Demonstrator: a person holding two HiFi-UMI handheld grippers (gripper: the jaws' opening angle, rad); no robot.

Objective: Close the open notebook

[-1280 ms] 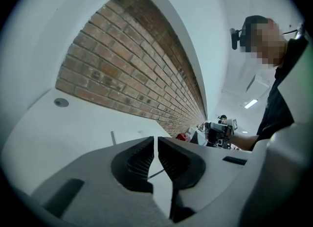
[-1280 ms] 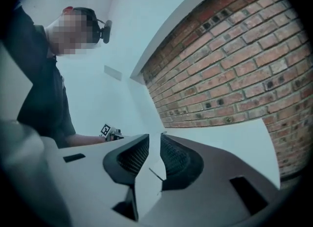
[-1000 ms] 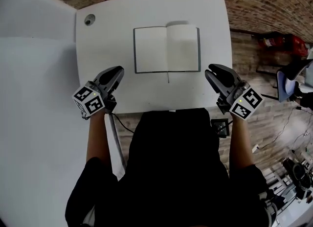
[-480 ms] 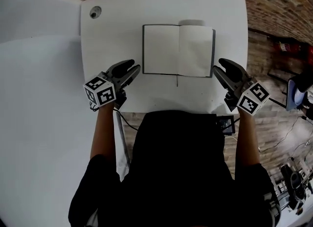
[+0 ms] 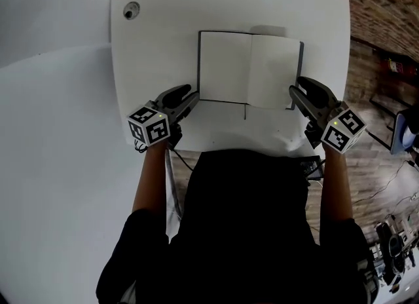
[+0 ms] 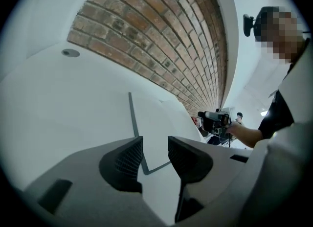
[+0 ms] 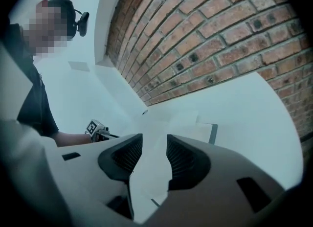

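**Both tools open at the near corners of the open notebook**

The notebook lies open and flat on the white counter. Its blank pages face up and a dark cover edge shows round them. It sits towards the counter's far half, right of the middle. A thin dark ribbon trails from the spine over the near edge. A round hole sits in the counter's far left corner, well apart from the book.

The left tool points at the notebook's near left corner, its tips just beside that corner. In the left gripper view the left tool's jaws stand wide apart and have just been opening. The corner of the dark cover edge shows in the gap between them, but neither pad presses on it. A brick wall runs behind the counter.

The right tool is at the near right corner, its tips over the cover edge in the head view. Whether they touch it cannot be told. In the right gripper view the right tool's jaws are partly apart and have also just been opening. Only pale page and counter show between them, and nothing is gripped.

Each tool's marker cube, left and right, is at the counter's near edge.
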